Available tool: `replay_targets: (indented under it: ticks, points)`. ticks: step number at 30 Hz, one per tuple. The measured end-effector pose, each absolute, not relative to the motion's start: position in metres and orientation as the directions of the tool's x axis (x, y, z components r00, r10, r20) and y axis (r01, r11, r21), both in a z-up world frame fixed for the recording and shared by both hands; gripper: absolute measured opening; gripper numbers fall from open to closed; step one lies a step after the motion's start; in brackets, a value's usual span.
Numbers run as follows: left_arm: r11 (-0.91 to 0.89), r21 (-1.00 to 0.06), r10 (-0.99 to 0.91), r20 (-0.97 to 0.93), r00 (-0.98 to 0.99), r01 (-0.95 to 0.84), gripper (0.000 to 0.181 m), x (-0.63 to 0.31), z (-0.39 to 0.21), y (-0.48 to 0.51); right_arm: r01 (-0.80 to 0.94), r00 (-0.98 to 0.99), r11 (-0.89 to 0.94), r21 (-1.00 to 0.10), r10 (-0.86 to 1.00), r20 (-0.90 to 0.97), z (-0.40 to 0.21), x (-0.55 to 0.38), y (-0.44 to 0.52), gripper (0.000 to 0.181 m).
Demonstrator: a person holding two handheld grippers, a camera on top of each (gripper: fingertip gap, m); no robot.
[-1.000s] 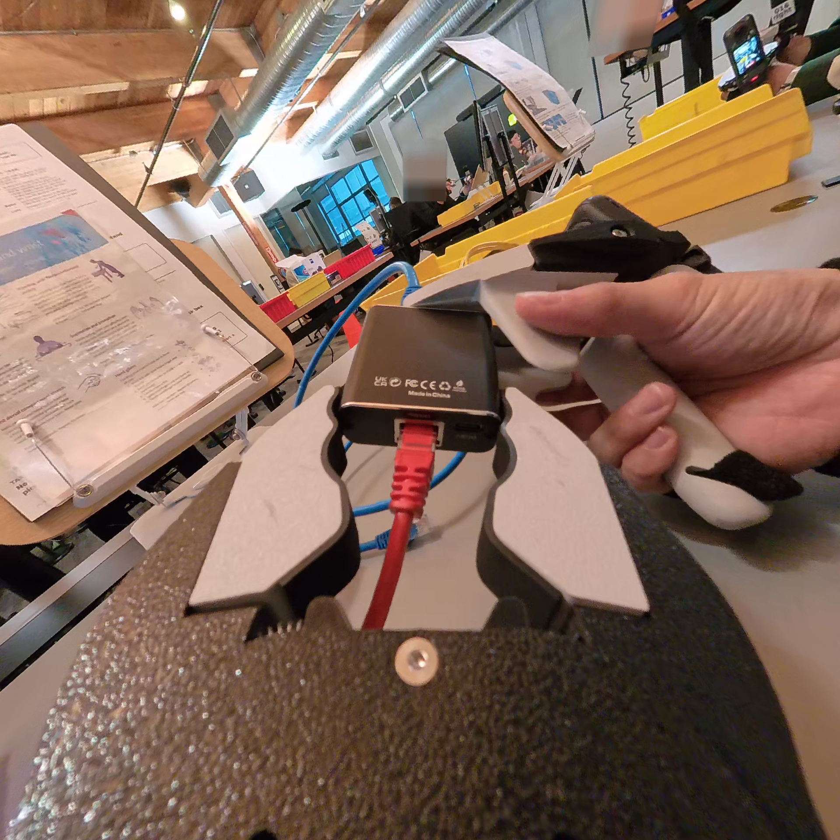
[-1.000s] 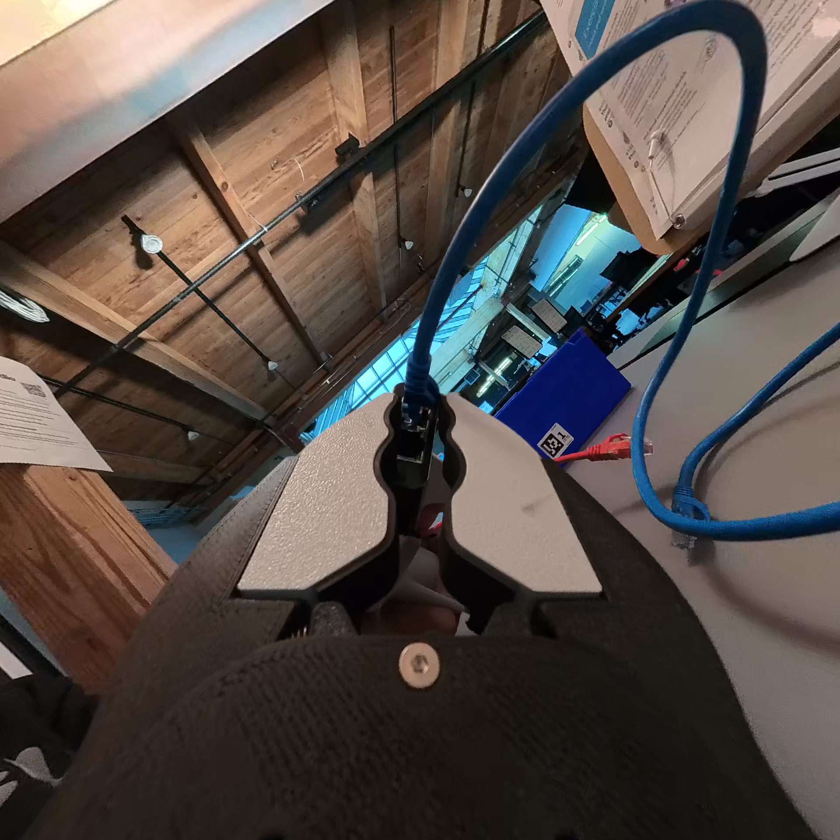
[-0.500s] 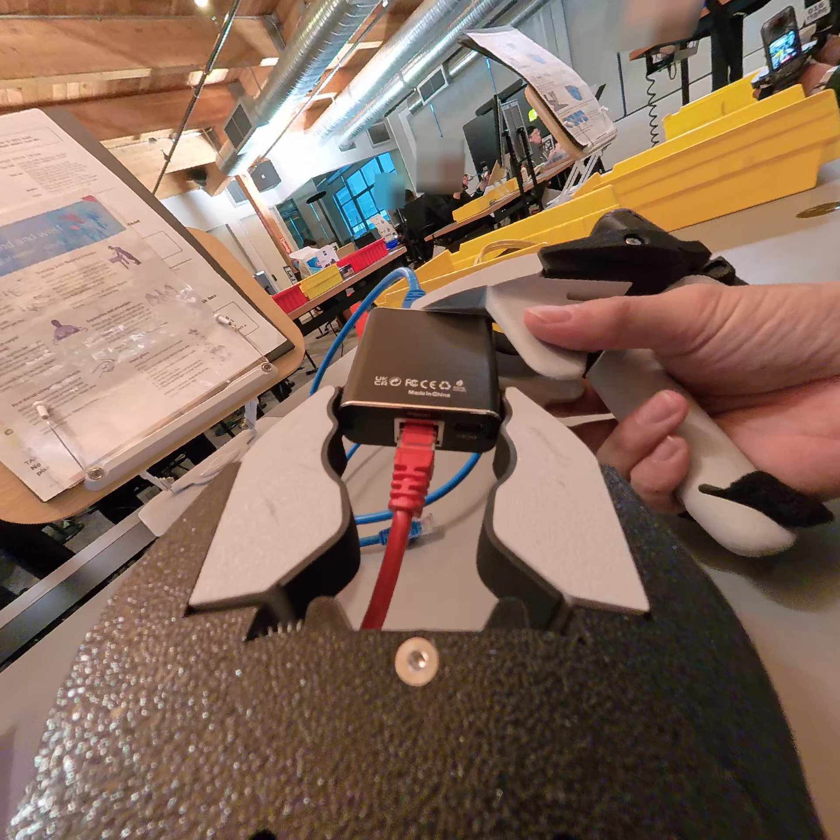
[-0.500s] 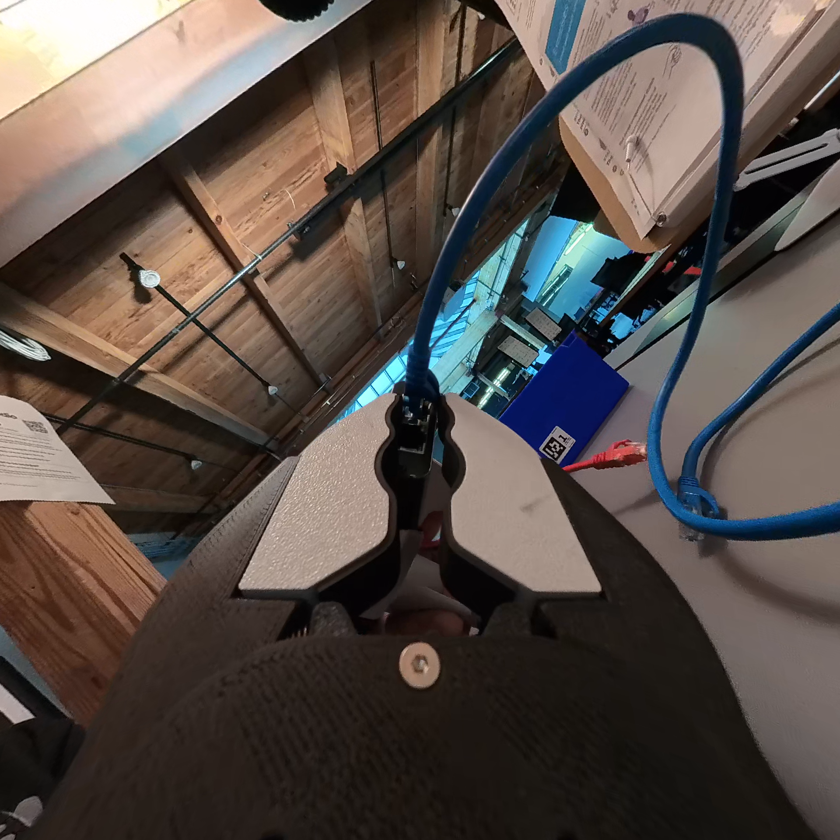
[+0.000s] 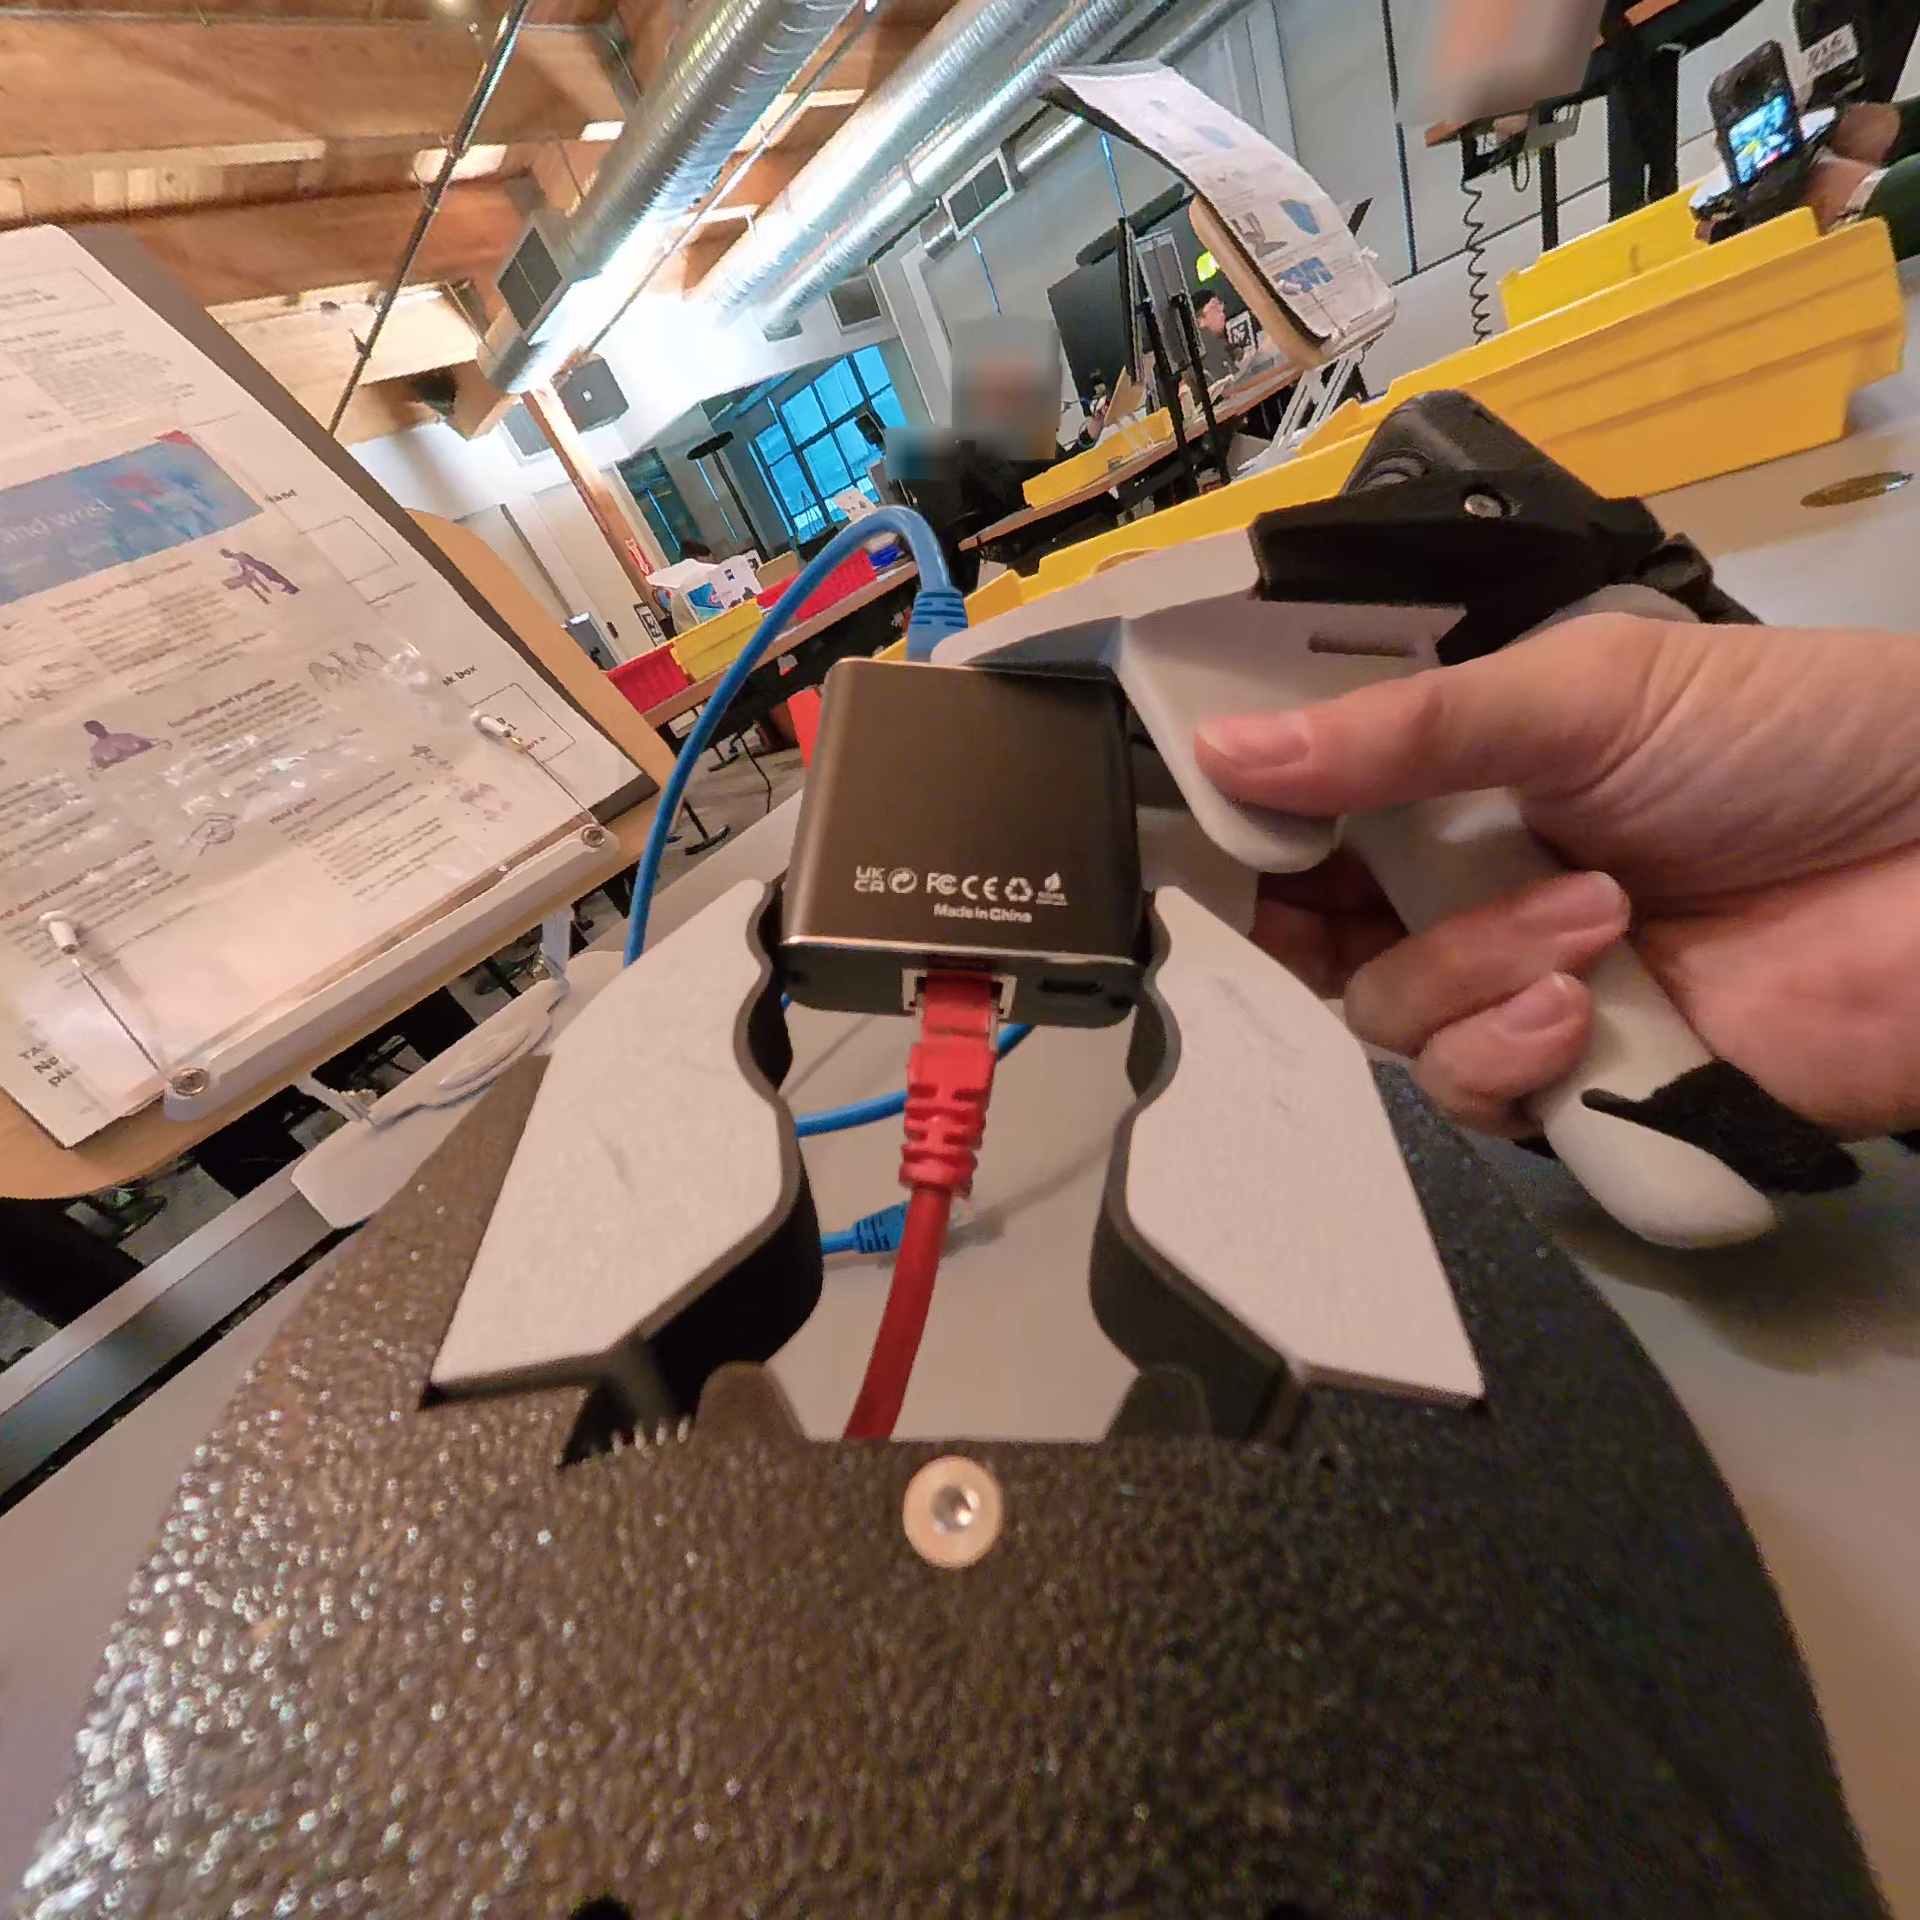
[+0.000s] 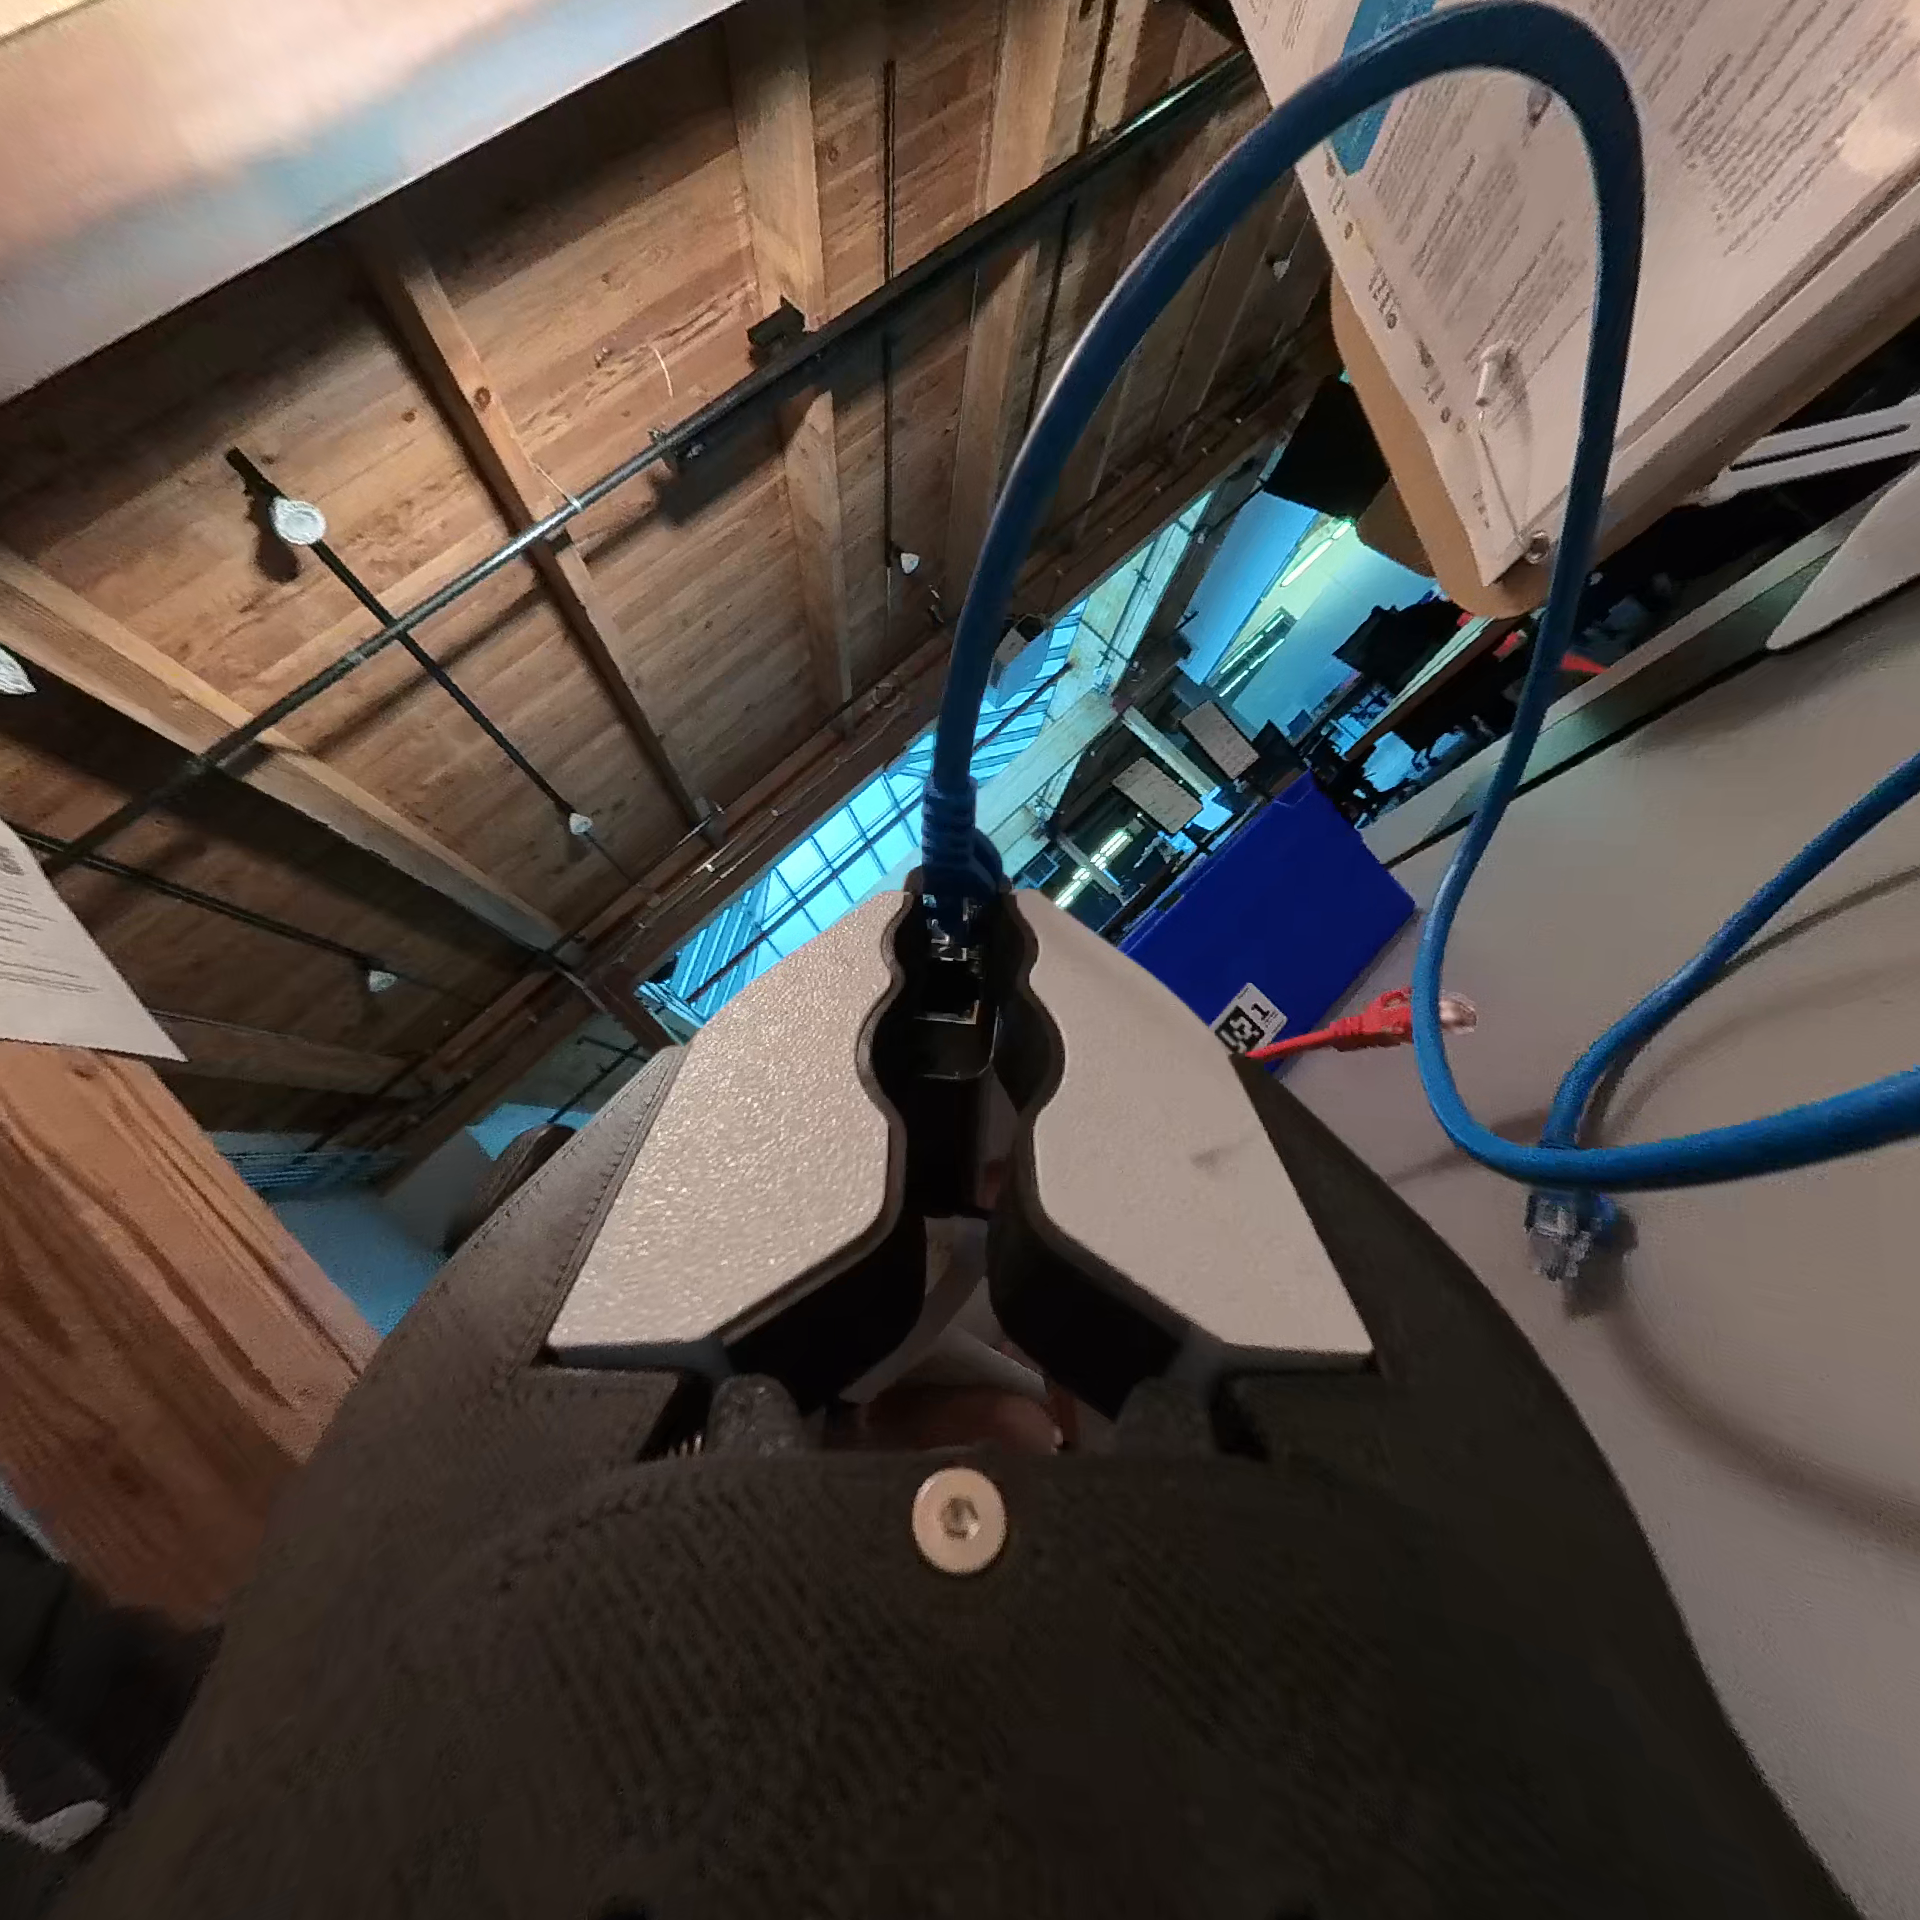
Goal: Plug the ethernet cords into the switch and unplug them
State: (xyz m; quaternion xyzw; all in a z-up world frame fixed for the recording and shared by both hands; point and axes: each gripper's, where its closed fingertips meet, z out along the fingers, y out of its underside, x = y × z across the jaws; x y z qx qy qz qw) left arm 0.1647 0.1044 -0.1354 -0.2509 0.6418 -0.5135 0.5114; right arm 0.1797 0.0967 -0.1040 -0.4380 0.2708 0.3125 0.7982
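Observation:
The black switch [image 5: 966, 779] is held off the table between the fingertips of my left gripper [image 5: 961, 904], which is shut on its near end. A red cord [image 5: 945, 1101] is plugged into the near port and runs back between my fingers. My right gripper [image 6: 956, 914], held by a hand [image 5: 1558, 831], reaches the switch's far end from the right [image 5: 1039, 649]. It is shut on the blue cord's plug [image 6: 948, 842] where it meets the switch [image 6: 951, 1091]. The blue cord [image 5: 940, 613] arcs up and down onto the table.
The blue cord's loose plug [image 6: 1569, 1236] and the red cord's free end [image 6: 1371, 1023] lie on the grey table [image 6: 1714, 1455]. A tilted document stand [image 5: 260, 727] is at the left. A blue bin [image 6: 1278, 914] and yellow bins [image 5: 1662, 343] stand beyond.
Both grippers keep the same holds. The switch and both grippers have drifted slightly, and the blue plug's boot shows a little more behind the switch.

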Motion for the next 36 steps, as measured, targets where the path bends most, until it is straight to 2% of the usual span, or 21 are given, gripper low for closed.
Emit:
replay_targets:
  ticks: [9, 12, 17, 21, 25, 28, 32, 36]
  points:
    - [0.417, -0.884, -0.841, -0.463, -0.279, 0.210, 0.063, 0.165, -0.132, 0.107, -0.732, 0.667, 0.423, -0.534, 0.290, -0.686, -0.102, 0.180, 0.098, 0.013]
    - [0.493, -0.848, -0.821, -0.527, -0.220, 0.194, 0.063, 0.166, -0.131, 0.105, -0.758, 0.636, 0.437, -0.484, 0.330, -0.698, -0.102, 0.182, 0.096, 0.011]
    - [0.378, -0.901, -0.859, -0.428, -0.282, 0.215, 0.063, 0.164, -0.127, 0.103, -0.746, 0.653, 0.436, -0.504, 0.325, -0.684, -0.098, 0.181, 0.095, 0.012]
    - [0.481, -0.856, -0.832, -0.514, -0.210, 0.191, 0.063, 0.166, -0.129, 0.104, -0.766, 0.627, 0.439, -0.469, 0.349, -0.697, -0.099, 0.182, 0.095, 0.012]
    - [0.407, -0.894, -0.860, -0.445, -0.251, 0.189, 0.063, 0.166, -0.129, 0.103, -0.741, 0.655, 0.443, -0.504, 0.317, -0.686, -0.099, 0.183, 0.095, 0.012]
    - [0.423, -0.889, -0.857, -0.456, -0.239, 0.178, 0.063, 0.167, -0.130, 0.104, -0.749, 0.646, 0.446, -0.489, 0.332, -0.687, -0.100, 0.185, 0.095, 0.013]
    - [0.346, -0.929, -0.884, -0.369, -0.285, 0.129, 0.063, 0.170, -0.137, 0.104, -0.744, 0.650, 0.442, -0.501, 0.303, -0.697, -0.105, 0.188, 0.097, 0.012]
    - [0.521, -0.844, -0.826, -0.536, -0.174, 0.128, 0.063, 0.170, -0.134, 0.107, -0.756, 0.640, 0.442, -0.483, 0.342, -0.688, -0.103, 0.188, 0.096, 0.012]
